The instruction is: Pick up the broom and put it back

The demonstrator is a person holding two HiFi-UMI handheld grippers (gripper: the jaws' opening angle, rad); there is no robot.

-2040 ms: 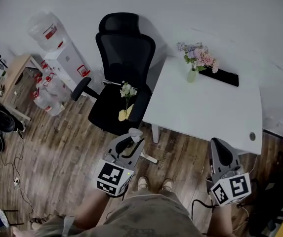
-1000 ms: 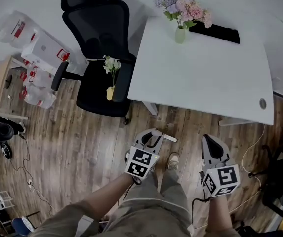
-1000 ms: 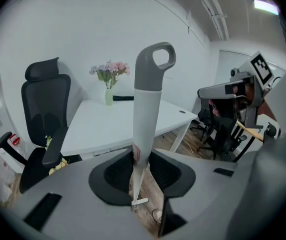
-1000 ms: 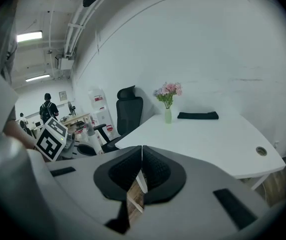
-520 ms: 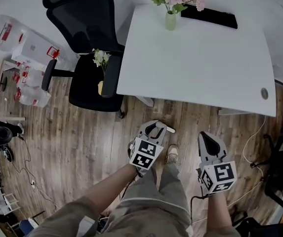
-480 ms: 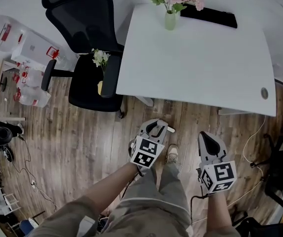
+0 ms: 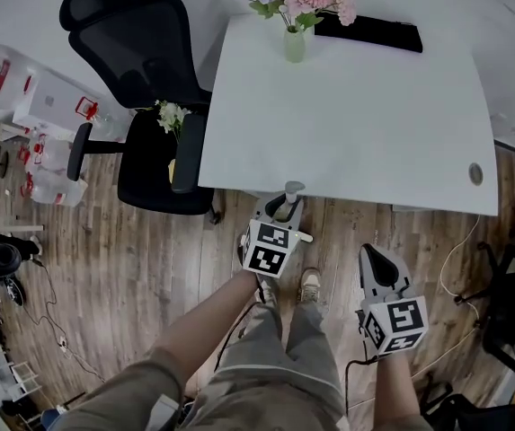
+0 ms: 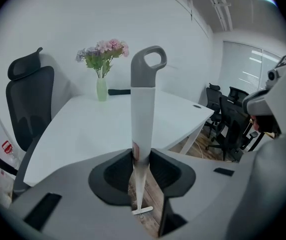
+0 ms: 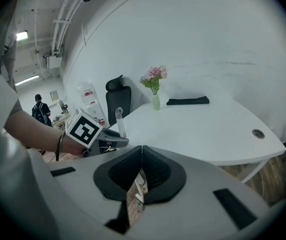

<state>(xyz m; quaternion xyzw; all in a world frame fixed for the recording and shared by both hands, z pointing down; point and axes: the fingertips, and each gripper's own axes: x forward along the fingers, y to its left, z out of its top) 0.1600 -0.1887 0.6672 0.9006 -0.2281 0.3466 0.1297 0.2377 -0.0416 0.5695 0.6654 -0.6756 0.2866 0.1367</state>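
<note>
— Broom [image 8: 143, 104] first: where do we have it?

— We have it in our left gripper [image 8: 142, 160]. The jaws stand partly apart, and both pads press on the white shaft just below its middle. The broom stands nearly upright, with its grey loop [image 8: 149, 64] at the top.

— And where is that in the room?

— From the head view, we see the loop right at the near edge of the white table [image 7: 356, 124]. It is above the wooden floor [image 7: 149, 268], just ahead of our feet. Below the jaws the shaft narrows down towards the boards, and we cannot make out a brush head there.

— What about our right gripper [image 9: 142, 151]?

— We keep it lower and to the right, well apart from the broom. Its jaws are pressed together with nothing between them.

— Is anything else near?

— We see a vase of flowers [image 7: 295, 43] on the far side of the table. A black office chair [image 7: 149, 79] stands to its left.
</note>
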